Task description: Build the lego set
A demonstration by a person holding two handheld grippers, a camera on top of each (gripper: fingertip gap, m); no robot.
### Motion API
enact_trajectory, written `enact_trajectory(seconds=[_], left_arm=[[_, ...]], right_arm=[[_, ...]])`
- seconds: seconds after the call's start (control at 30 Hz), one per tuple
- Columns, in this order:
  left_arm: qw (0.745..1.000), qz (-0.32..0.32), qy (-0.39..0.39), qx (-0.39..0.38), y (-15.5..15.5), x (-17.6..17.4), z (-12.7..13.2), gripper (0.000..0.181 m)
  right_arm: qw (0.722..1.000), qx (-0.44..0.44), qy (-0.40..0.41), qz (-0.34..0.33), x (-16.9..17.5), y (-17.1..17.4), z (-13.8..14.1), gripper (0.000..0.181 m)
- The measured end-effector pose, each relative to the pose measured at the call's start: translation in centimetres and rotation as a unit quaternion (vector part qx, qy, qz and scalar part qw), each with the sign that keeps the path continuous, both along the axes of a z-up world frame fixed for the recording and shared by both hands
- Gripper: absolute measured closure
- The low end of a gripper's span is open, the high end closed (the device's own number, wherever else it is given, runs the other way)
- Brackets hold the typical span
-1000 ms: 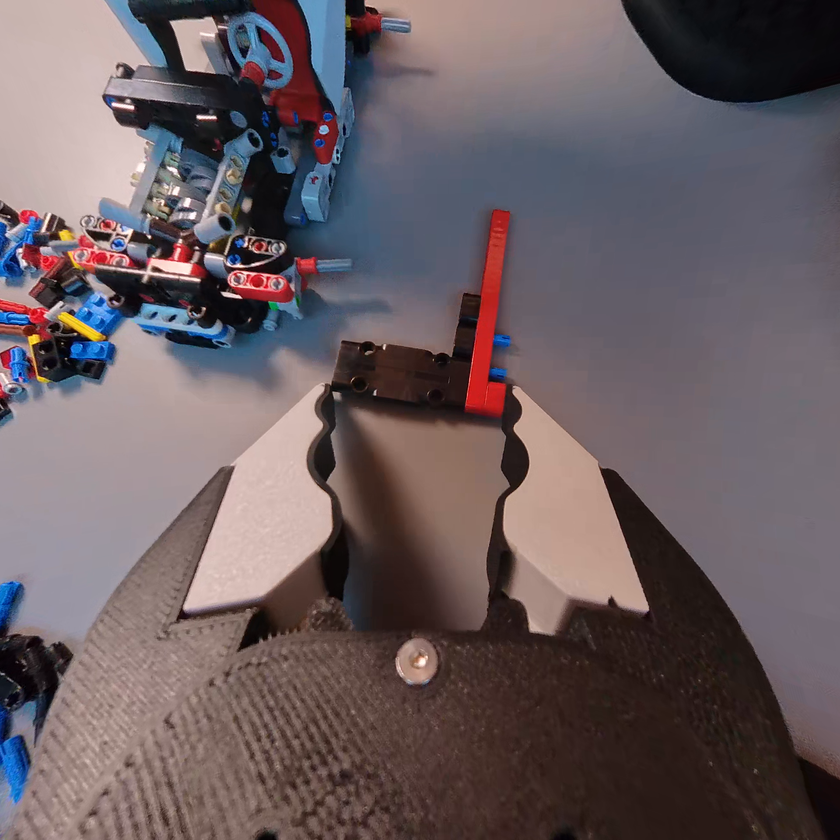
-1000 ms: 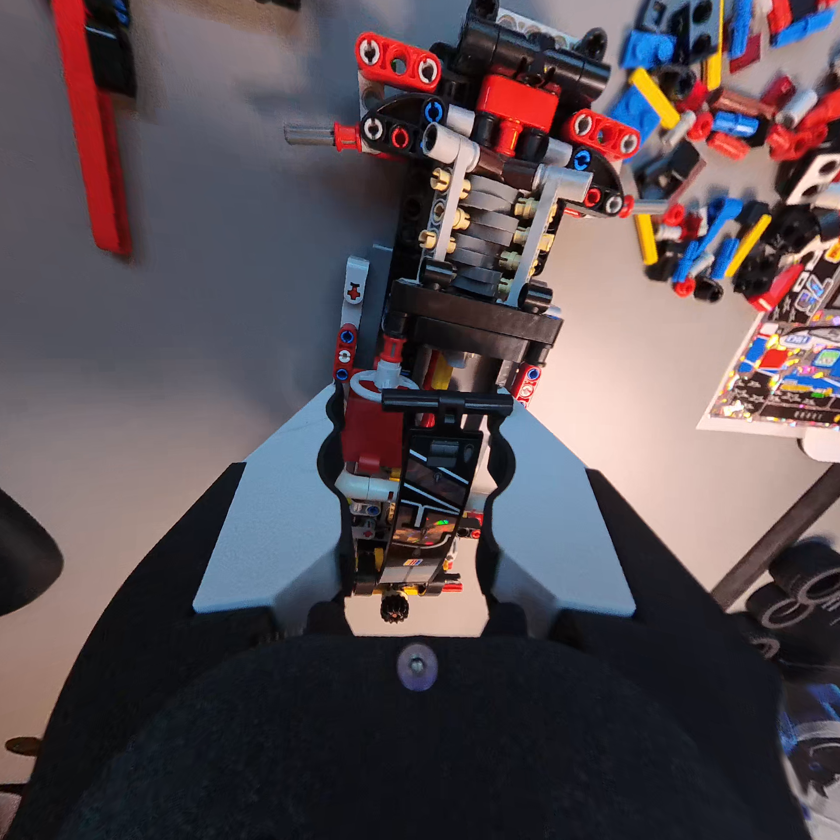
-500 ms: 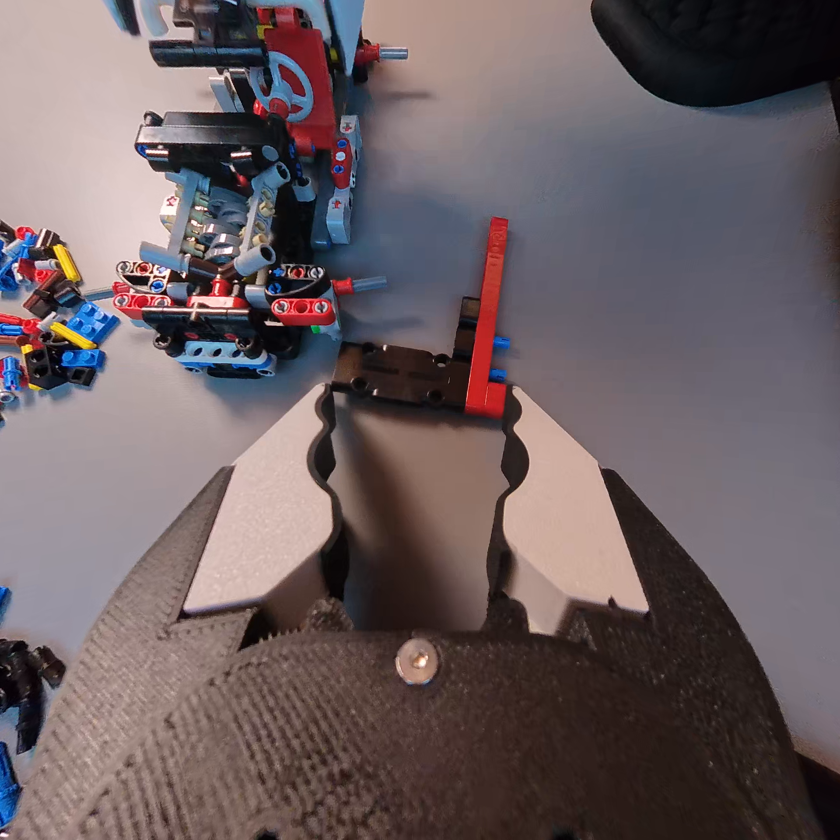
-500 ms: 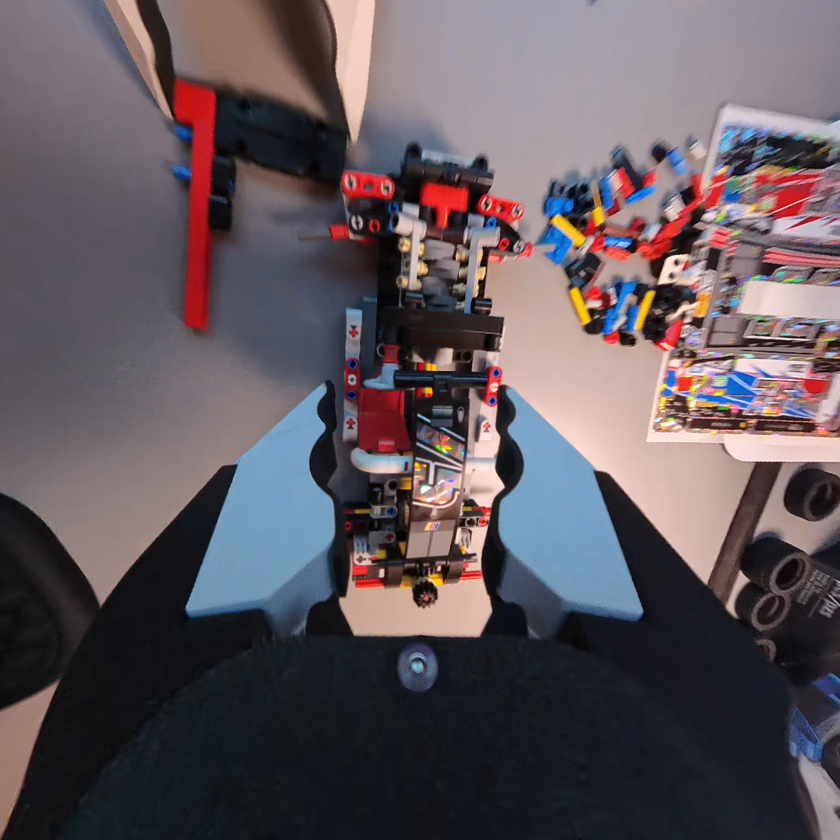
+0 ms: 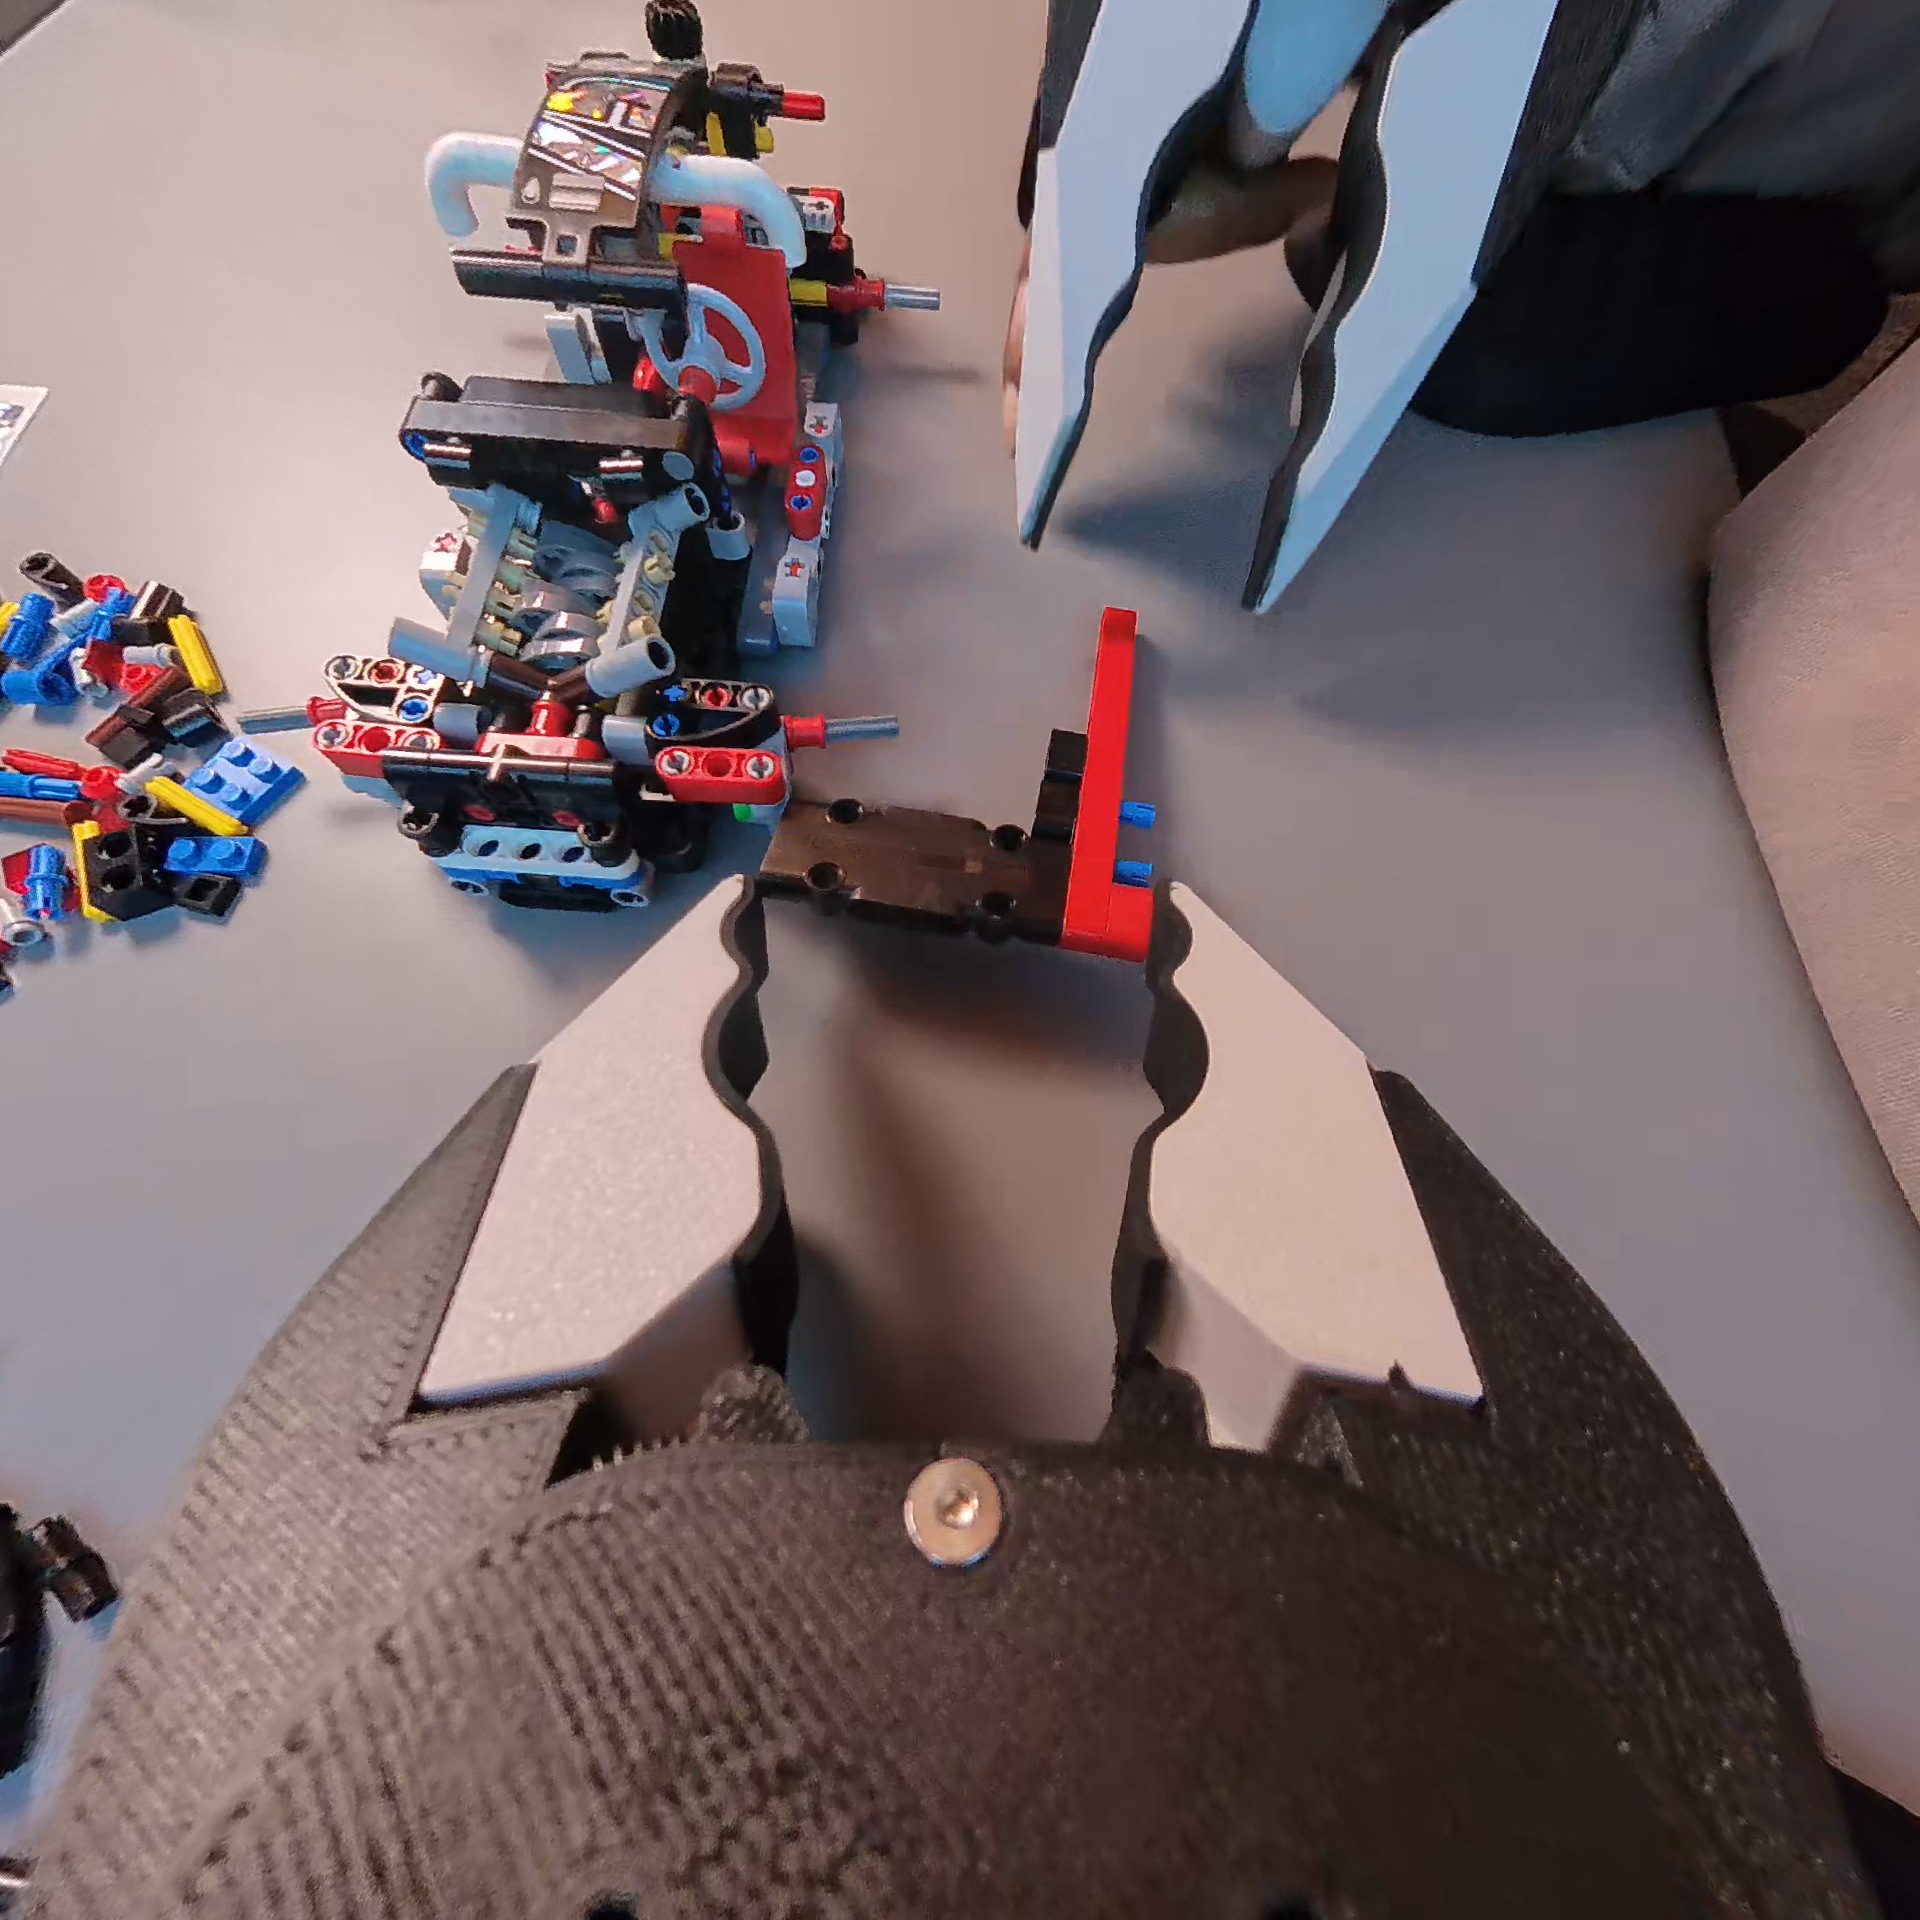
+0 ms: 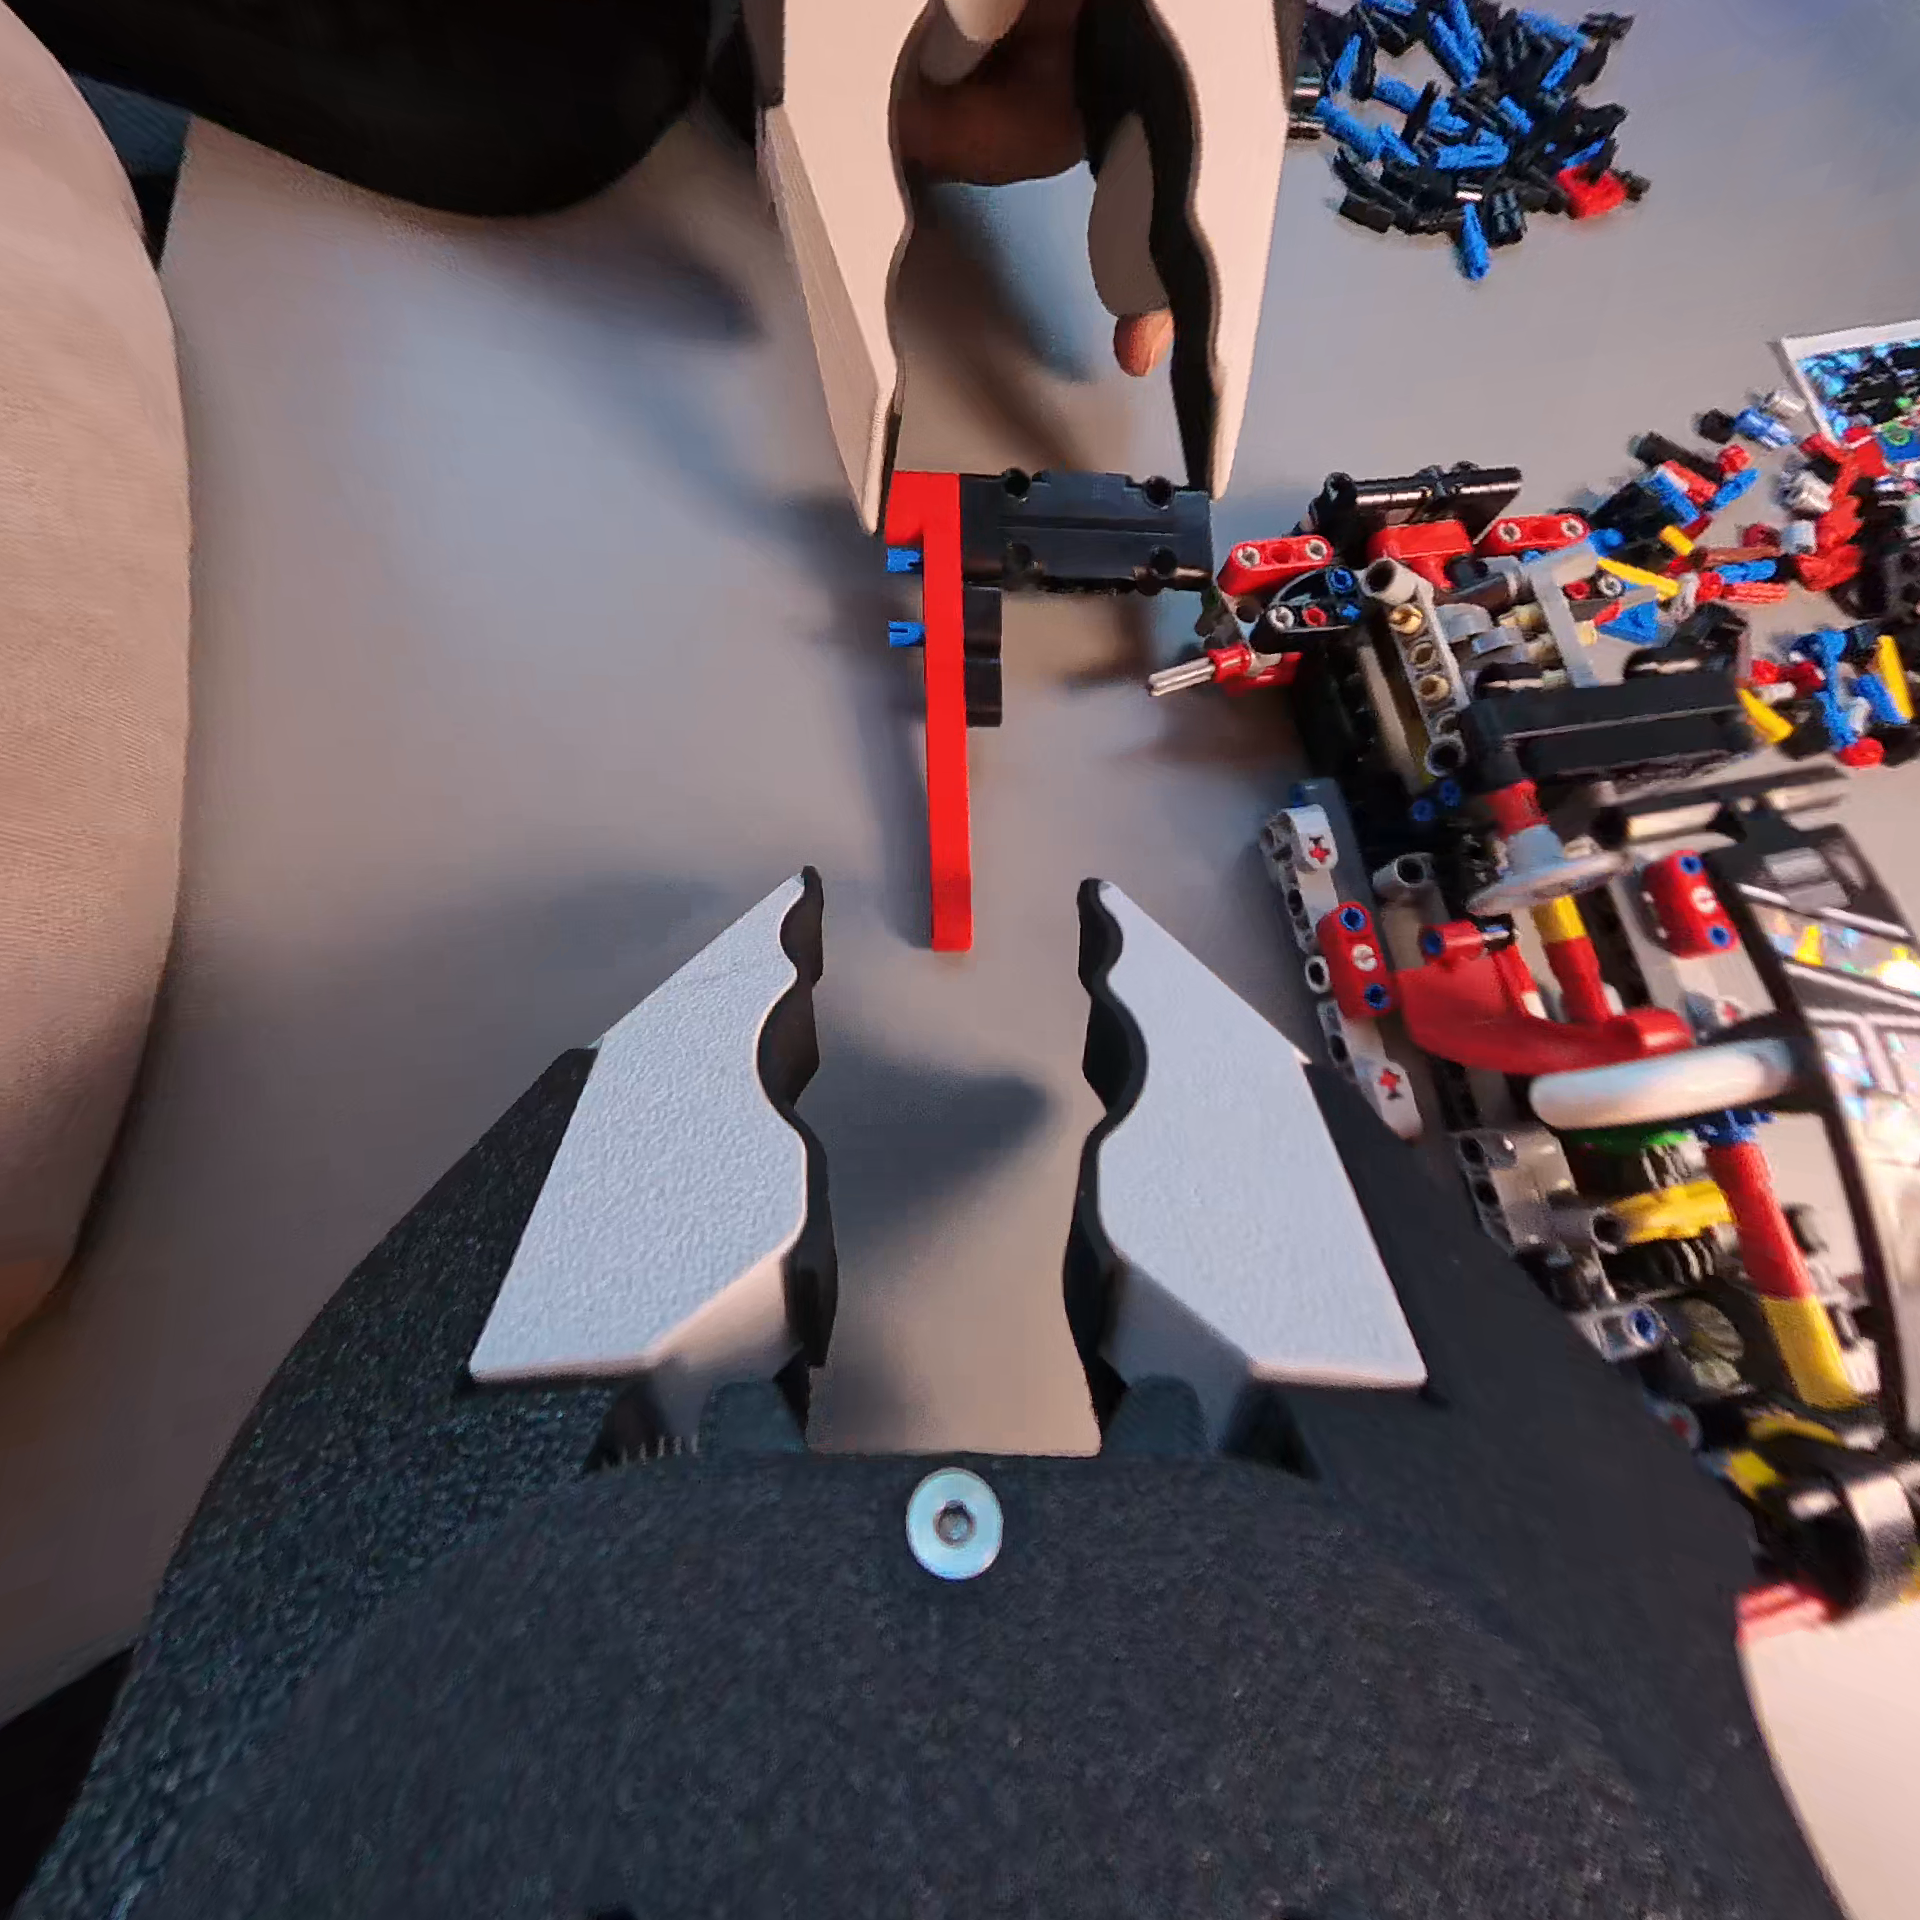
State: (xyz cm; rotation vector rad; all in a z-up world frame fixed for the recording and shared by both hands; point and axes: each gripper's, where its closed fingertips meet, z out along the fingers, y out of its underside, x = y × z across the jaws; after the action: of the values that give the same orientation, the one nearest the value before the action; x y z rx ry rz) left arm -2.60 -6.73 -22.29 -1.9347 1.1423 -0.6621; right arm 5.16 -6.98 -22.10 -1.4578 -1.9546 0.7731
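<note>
Left wrist view: on the grey counter [image 5: 1455, 831], the left claw [image 5: 951, 894] clamps the red-and-black bracket [image 5: 997, 862] beside the Lego car chassis [image 5: 623, 499].

Right wrist view: the right claw [image 6: 945, 883], having released the chassis [image 6: 1558, 935], now gapes wide, seemingly empty, over the bracket's red beam [image 6: 948, 779].

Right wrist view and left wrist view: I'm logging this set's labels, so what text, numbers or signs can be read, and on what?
No text can be read in either view, so none is quoted.
Sticker sheet, right edge: printed, but too blurred to read.
Shiny sticker panel on the lego car: only glare and graphics, no legible text.
Black-and-red piece: no print visible.
</note>
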Motion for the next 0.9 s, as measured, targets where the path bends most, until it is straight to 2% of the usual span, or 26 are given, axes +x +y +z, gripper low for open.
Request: enact_trajectory(seconds=[0.2, 0.5, 0.9], left_arm=[[1.000, 0.005, -0.020, -0.012, 0.1, 0.4, 0.3, 0.109], [0.999, 0.015, -0.029, -0.035, 0.1, 0.6, 0.2, 0.108], [0.999, 0.007, -0.013, -0.034, -0.3, 0.6, -0.2, 0.108]], right_arm=[[0.999, 0.048, -0.013, 0.023, -1.8, -0.4, -1.6, 0.145], [0.997, 0.073, 0.008, 0.030, -2.4, -0.4, -1.6, 0.174], [0.997, 0.071, 0.020, 0.032, -2.2, -0.7, -1.4, 0.174]])
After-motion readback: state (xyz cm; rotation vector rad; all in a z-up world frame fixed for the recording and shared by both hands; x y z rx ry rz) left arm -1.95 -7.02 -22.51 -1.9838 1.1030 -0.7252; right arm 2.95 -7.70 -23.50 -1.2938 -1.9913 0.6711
